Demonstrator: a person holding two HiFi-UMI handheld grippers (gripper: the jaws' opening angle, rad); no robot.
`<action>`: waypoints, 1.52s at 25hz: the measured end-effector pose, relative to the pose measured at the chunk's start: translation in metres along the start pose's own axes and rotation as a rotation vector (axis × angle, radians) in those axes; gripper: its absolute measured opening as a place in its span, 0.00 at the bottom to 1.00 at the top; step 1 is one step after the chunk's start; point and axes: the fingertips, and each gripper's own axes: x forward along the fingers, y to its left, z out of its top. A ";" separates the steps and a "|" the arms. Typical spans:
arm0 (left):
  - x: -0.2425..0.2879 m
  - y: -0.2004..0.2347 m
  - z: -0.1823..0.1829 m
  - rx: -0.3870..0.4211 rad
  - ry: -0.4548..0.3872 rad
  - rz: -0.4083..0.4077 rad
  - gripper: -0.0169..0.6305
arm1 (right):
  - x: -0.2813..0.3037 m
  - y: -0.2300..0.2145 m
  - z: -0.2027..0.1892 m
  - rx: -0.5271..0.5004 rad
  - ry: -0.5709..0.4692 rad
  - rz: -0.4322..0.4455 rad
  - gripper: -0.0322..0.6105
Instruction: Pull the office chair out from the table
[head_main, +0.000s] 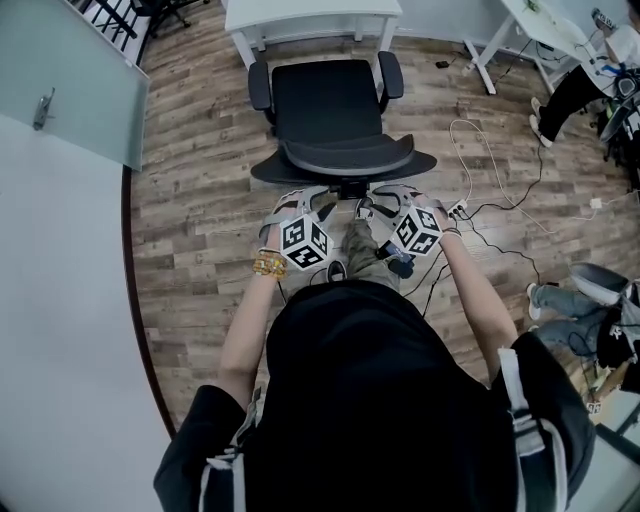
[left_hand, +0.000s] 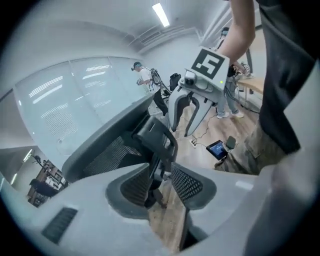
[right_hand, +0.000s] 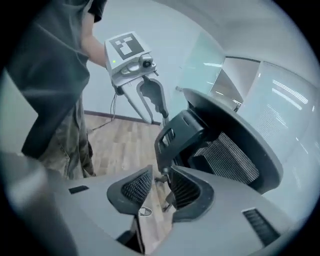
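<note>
Wood-plank floor (head_main: 190, 200), white desk (head_main: 310, 18) at the far end, and the chair (head_main: 325, 100) sits right in front of it, seat facing the desk and backrest (head_main: 345, 160) toward the person. From above, the seat looks mostly out from under the desk already, with its front edge close to it.

Both grippers hang just behind the backrest, low down. Left gripper (head_main: 305, 200) has its jaws apart with only floor showing between them. Right gripper (head_main: 388, 198) is the same deal: jaws apart, nothing pinched. Each one's own view shows the dark bracket (left_hand: 157, 137) on the back of the chair just ahead of the jaws, not touched.

Handling-wise, my guess is the chair's bulky and not light, but it should roll easily on this floor. So it wants a steady tug, not a lift. The mesh in the backrest will give, and the back may tilt if you haul on the top. The stiff rim of the backrest, or that bracket, looks like the best spot to grab, one gripper each side so it doesn't swivel. Cables (head_main: 480, 170) lie on the floor off to the right, near enough to catch a caster.
</note>
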 end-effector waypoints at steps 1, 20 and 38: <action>-0.004 -0.004 0.006 -0.021 -0.019 -0.017 0.23 | -0.004 0.005 0.008 0.016 -0.021 0.019 0.21; -0.142 0.121 0.104 -0.524 -0.672 0.391 0.14 | -0.090 -0.052 0.183 0.216 -0.580 -0.092 0.13; -0.156 0.145 0.133 -0.504 -0.666 0.665 0.09 | -0.127 -0.121 0.197 0.349 -0.569 -0.716 0.06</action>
